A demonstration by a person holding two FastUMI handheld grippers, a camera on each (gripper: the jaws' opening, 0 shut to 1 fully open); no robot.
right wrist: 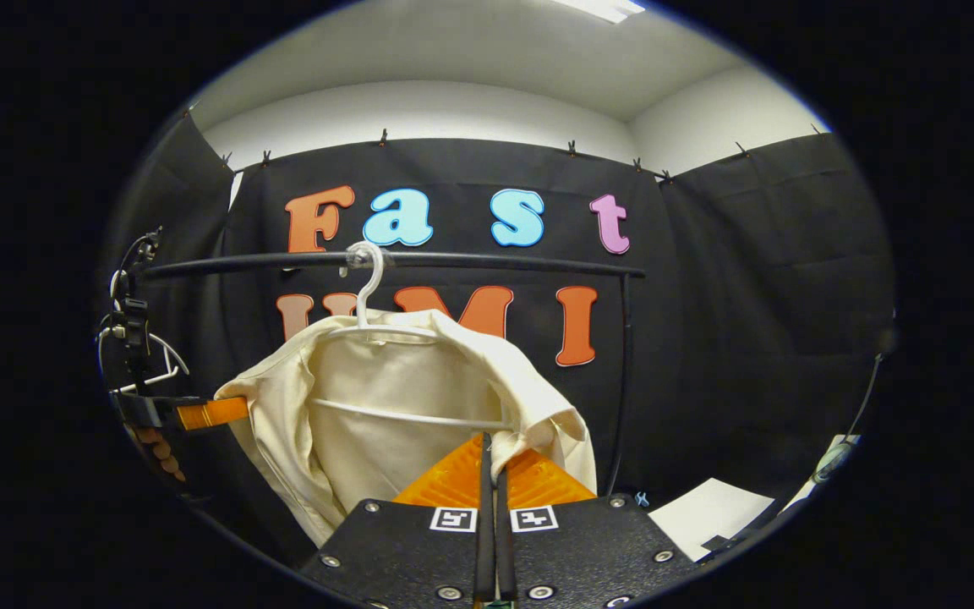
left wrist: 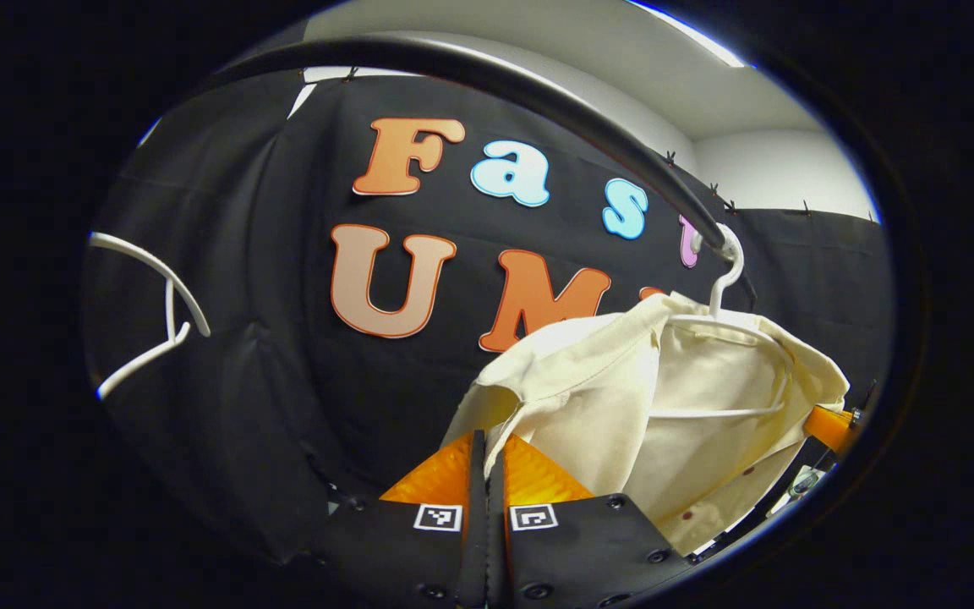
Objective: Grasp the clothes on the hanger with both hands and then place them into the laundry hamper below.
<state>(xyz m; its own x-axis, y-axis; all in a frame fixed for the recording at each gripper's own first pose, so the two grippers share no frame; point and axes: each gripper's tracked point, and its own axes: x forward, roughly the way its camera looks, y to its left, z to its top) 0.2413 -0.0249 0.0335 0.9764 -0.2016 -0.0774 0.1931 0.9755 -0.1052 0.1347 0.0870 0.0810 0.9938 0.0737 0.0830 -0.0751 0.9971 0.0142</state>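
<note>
Cream shirt: hangs open-fronted on a white hanger whose hook rests over a black rail, near the rail's middle as the right gripper view shows it; small dark buttons run down one front edge. Left gripper: fingers brought together with a fold of the shirt's shoulder edge pinched between them, at the garment's left-hand side in the left gripper view. Right gripper: fingers likewise closed, clamping the opposite shoulder edge just below the hanger's crossbar. In the right gripper view the left gripper appears again at the far side of the shirt, touching the cloth, with a hand behind it. Second white hanger: bare, hanging farther along the rail, well apart from the shirt. White paper sheet: lies low beyond the rail's upright post.
</note>
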